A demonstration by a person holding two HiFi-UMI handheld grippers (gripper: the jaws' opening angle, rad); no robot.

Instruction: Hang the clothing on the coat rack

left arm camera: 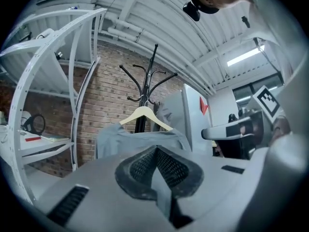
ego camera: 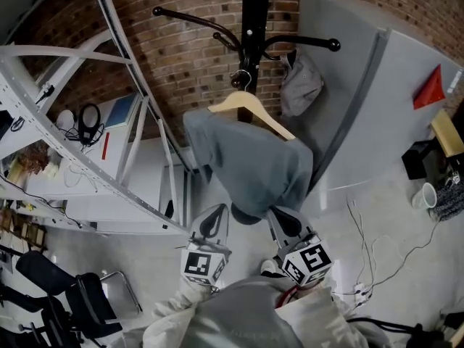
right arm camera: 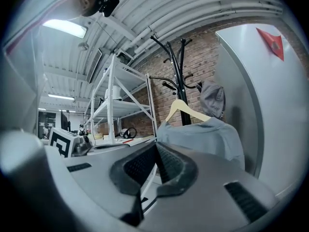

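A grey shirt hangs on a wooden hanger, hooked on the black coat rack in front of the brick wall. Both grippers sit low in the head view, just below the shirt's hem. My left gripper is shut with nothing between its jaws, and so is my right gripper. In the left gripper view the gripper points at the shirt and hanger, which are some way ahead. In the right gripper view the gripper is likewise apart from the shirt.
A second grey garment hangs on a right-hand hook of the rack. White metal shelving stands at the left and a grey partition with a red triangle at the right. Cables lie on the floor; a black chair stands at the lower left.
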